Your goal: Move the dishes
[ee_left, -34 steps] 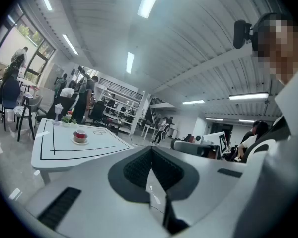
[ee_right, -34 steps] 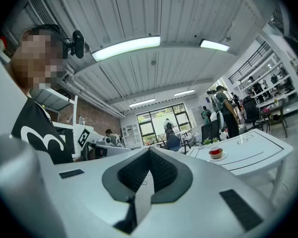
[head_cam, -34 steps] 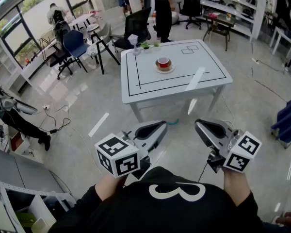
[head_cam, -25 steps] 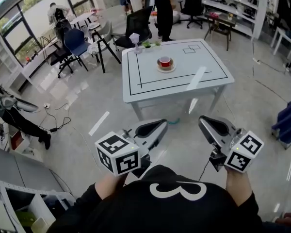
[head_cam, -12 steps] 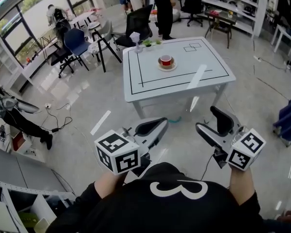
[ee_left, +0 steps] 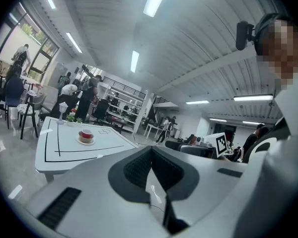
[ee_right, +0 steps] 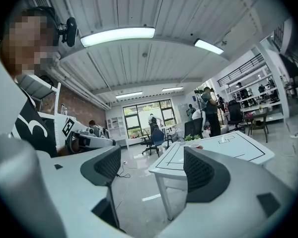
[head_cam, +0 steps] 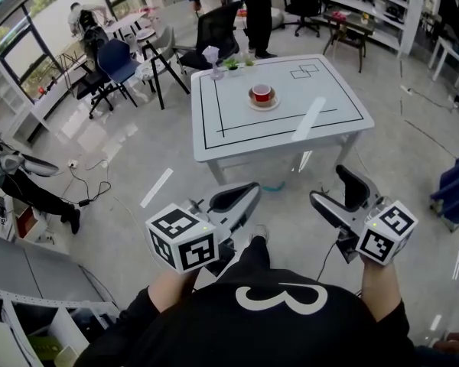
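Note:
A red cup on a pale saucer (head_cam: 262, 95) stands on the white table (head_cam: 321, 121) marked with black lines, well ahead of me. Both grippers hang over the floor short of the table, with nothing in them. My left gripper (head_cam: 247, 190) is shut, its jaws pressed together. My right gripper (head_cam: 328, 186) is open with a wide gap. The left gripper view has the cup (ee_left: 86, 135) on the table (ee_left: 59, 148) beyond the closed left gripper (ee_left: 151, 155). In the right gripper view the table (ee_right: 223, 152) and the tiny cup (ee_right: 195, 146) show past the open right gripper (ee_right: 156, 167).
Small plants and a white figure (head_cam: 212, 58) sit at the table's far edge. Office chairs (head_cam: 121, 61) and standing people (head_cam: 254, 6) are behind the table. Cables (head_cam: 88, 176) lie on the glossy floor at left. A blue object (head_cam: 455, 186) stands at right.
My right gripper has gone from shut to open. Both grippers stay low in front of me, and the table sits about as far off as before.

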A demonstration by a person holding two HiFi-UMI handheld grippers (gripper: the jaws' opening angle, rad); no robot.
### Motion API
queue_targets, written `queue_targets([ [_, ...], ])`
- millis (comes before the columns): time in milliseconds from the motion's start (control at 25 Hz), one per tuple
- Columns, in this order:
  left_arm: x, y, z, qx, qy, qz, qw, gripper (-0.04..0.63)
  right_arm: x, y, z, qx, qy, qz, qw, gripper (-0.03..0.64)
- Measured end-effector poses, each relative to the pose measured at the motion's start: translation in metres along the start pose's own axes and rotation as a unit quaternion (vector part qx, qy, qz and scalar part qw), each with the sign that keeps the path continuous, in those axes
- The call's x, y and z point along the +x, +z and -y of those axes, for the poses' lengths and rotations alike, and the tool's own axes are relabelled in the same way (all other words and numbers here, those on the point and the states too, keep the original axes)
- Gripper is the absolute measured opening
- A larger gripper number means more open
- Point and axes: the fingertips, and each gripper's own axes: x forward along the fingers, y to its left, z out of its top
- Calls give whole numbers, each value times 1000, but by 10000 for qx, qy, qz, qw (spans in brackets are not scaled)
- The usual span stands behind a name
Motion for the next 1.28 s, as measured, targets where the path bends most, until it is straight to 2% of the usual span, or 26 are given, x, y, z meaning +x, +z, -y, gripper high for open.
queue_targets([
  [320,37,7,-63,-185,21,-162,9997,2,50,-2,56,283,-170,-79,9994,375],
  [840,132,38,-227,-513,-40,-472,9976,2,186,-4,173,851,-434,-373,9947,351],
  [1040,149,49,-281,-487,41,-477,9977,2,227,-9,197,966,-553,-579,9921,342],
  [1280,155,56,-317,-430,122,-444,9980,2,252,-10,212,968,-681,-670,9907,327],
])
